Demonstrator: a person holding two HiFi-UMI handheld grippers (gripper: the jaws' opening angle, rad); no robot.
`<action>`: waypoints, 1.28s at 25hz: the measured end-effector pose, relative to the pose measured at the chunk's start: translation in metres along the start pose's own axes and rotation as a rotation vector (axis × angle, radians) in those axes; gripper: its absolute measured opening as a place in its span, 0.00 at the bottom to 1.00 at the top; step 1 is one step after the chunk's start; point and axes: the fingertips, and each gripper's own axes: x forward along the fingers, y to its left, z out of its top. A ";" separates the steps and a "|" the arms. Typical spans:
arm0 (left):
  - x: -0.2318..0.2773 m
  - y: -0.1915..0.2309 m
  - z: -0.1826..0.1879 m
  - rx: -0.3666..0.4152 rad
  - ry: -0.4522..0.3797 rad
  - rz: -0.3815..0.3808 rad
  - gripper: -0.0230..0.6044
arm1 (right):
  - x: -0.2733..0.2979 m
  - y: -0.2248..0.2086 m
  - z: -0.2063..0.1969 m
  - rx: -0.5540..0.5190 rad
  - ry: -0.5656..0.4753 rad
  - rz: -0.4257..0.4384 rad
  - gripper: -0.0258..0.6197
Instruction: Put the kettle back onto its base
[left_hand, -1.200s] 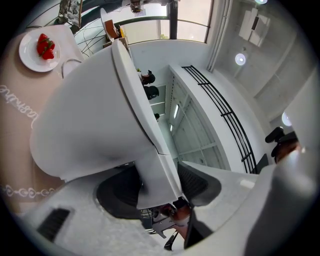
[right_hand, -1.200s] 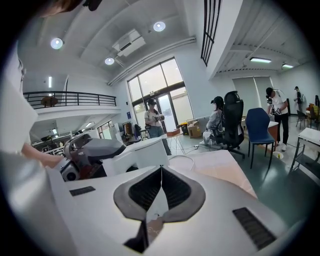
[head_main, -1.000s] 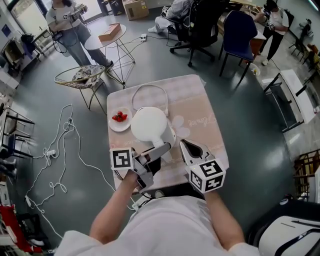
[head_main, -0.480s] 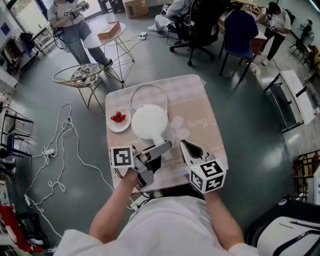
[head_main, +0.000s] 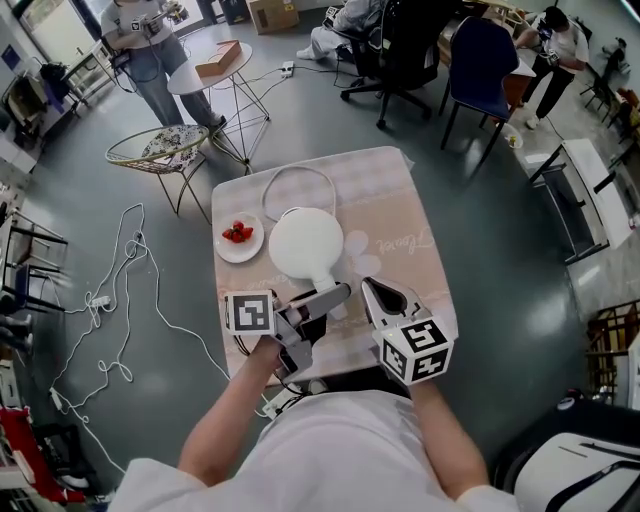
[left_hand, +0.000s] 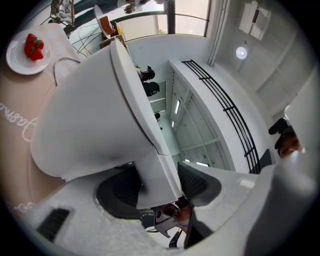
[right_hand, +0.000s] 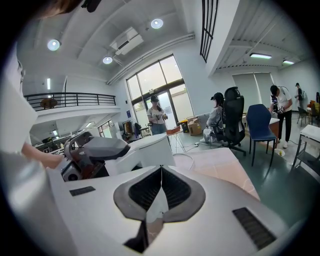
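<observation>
The white kettle (head_main: 305, 240) hangs over the middle of the small table (head_main: 400, 210), its round lid facing up in the head view. My left gripper (head_main: 325, 300) is shut on the kettle's handle at the near side. In the left gripper view the handle (left_hand: 155, 165) sits clamped between the two dark pads, and the kettle body (left_hand: 90, 120) fills the left. A white cord loop (head_main: 298, 178) lies on the table behind the kettle. The base itself is not visible. My right gripper (head_main: 378, 297) hovers beside the handle, shut and empty (right_hand: 161, 187).
A white plate of strawberries (head_main: 238, 238) lies on the table just left of the kettle. Left of the table the floor has a wire chair (head_main: 165, 150), a round side table with a box (head_main: 215, 75) and loose cables (head_main: 130, 290). Office chairs (head_main: 400, 50) and people are farther back.
The kettle has drifted slightly to the right and away from me with the left gripper. The right gripper has stayed where it was.
</observation>
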 end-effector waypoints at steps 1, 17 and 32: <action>0.001 0.000 -0.001 0.005 0.005 0.000 0.40 | 0.000 0.000 -0.001 0.000 0.000 0.001 0.05; 0.003 0.011 -0.017 0.056 0.056 0.046 0.40 | -0.004 0.001 0.001 0.003 -0.012 -0.008 0.05; 0.005 0.012 -0.023 0.047 0.036 0.018 0.40 | -0.008 0.016 -0.002 0.006 -0.016 -0.005 0.05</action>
